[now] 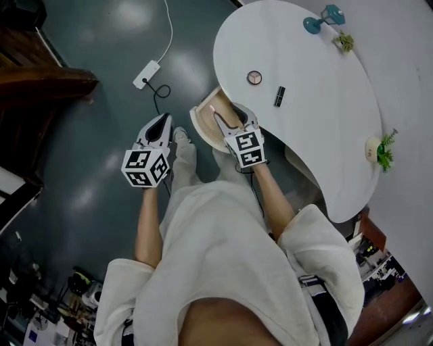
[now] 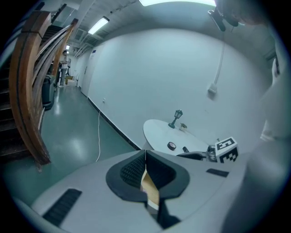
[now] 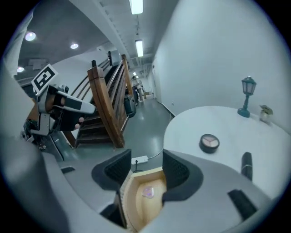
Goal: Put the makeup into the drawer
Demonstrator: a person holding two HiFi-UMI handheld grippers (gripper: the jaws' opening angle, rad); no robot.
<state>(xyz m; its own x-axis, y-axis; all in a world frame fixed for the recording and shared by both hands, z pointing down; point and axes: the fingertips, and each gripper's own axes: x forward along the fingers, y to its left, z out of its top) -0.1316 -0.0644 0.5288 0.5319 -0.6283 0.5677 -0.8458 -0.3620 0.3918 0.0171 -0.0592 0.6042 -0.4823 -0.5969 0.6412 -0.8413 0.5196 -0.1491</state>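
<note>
The right gripper (image 3: 142,168) holds its two dark ribbed jaws wide apart, with nothing between the pads. Through the gap, lower down, shows the open light-wood drawer (image 3: 136,211), and on its floor lies a small pale pink piece of makeup (image 3: 148,191), clear of both jaws. From the head view this gripper hangs over the drawer, which juts out from under the edge of the white rounded table (image 1: 318,115).

The left gripper (image 2: 145,157) has its jaws pressed together at the tips and carries nothing. It sits off to the left of the drawer, apart from it, over the dark grey floor (image 1: 88,128).

Farther out, on the tabletop, lie a round black compact with a pinkish face (image 3: 209,143) and a short black tube (image 3: 246,164), near one another but not touching. Both are well beyond the right gripper's jaws, ahead and to the right in its own view.

At the table's far end stand a small teal lamp-post ornament (image 1: 323,18) and a tiny green plant (image 1: 345,42).

A white power strip (image 1: 147,74) with its cable rests on the floor beyond the left gripper.
</note>
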